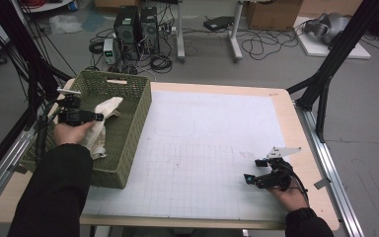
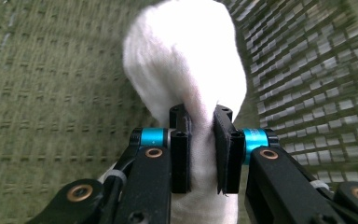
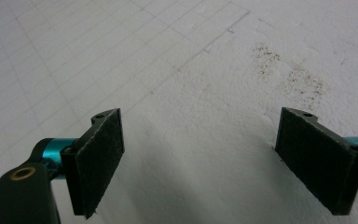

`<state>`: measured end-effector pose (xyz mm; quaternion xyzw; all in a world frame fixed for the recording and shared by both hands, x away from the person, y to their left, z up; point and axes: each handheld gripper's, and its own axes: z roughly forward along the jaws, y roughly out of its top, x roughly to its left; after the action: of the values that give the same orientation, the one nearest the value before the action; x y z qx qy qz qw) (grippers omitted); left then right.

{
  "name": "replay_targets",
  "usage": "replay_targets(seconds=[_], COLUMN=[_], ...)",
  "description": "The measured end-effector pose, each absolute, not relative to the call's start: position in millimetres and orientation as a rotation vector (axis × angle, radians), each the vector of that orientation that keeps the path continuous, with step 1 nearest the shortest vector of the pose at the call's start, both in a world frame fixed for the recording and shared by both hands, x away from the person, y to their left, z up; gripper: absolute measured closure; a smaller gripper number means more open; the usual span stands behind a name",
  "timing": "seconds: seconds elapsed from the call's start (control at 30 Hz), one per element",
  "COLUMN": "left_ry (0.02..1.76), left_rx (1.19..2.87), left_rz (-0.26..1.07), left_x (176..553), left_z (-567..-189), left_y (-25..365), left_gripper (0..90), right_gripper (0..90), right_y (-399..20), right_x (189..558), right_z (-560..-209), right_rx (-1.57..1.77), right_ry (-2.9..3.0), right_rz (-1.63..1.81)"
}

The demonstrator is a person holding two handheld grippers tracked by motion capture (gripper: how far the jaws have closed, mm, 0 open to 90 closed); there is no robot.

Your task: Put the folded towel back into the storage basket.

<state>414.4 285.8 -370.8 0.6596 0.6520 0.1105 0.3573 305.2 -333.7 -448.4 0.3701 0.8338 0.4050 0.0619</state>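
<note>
A white cloth (image 1: 104, 114) hangs inside the green woven basket (image 1: 133, 106) at the table's left. My left gripper (image 1: 96, 117) is over the basket, shut on the cloth. In the left gripper view the white cloth (image 2: 186, 60) bulges beyond the jaws, pinched between the two black pads (image 2: 181, 154), with the basket's weave (image 2: 51, 84) behind it. My right gripper (image 1: 254, 171) rests low over the white grid mat (image 1: 202, 148) near the table's front right. Its jaws stand wide apart in the right gripper view (image 3: 199, 161), with nothing between them.
The basket takes up the table's left side, its wall standing between the cloth and the mat. A brownish stain (image 3: 298, 81) marks the mat ahead of the right gripper. Black frame posts (image 1: 325, 74) stand at the right. Computers and cables (image 1: 138, 29) lie on the floor beyond.
</note>
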Motion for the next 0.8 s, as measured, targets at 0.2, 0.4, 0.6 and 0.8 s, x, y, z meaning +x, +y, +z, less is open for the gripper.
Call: replay_targets(seconds=[0.2,0.4,0.6,0.8], left_ry=[1.777,1.872,1.867,1.813], left_rx=[1.838,1.983,2.092,1.993], left_rz=[0.278,0.236,0.197,0.293], left_x=[418.9,420.5,419.7,420.5], left_z=[-384.9,-393.4,-395.0,-388.3], left_y=[279.8,277.7,273.8,274.5], left_gripper=[77.6,77.7,74.9,49.7], right_gripper=[14.4,14.4,14.4,14.3], right_y=[-333.7,-333.7,-333.7,-332.8], right_x=[305.6,305.9,306.6,306.7], right_z=[-448.6,-448.6,-448.8,-448.6], right_rx=[1.116,1.114,1.117,1.122], right_ry=[2.520,2.521,2.519,2.520], right_rz=[1.226,1.226,1.231,1.230])
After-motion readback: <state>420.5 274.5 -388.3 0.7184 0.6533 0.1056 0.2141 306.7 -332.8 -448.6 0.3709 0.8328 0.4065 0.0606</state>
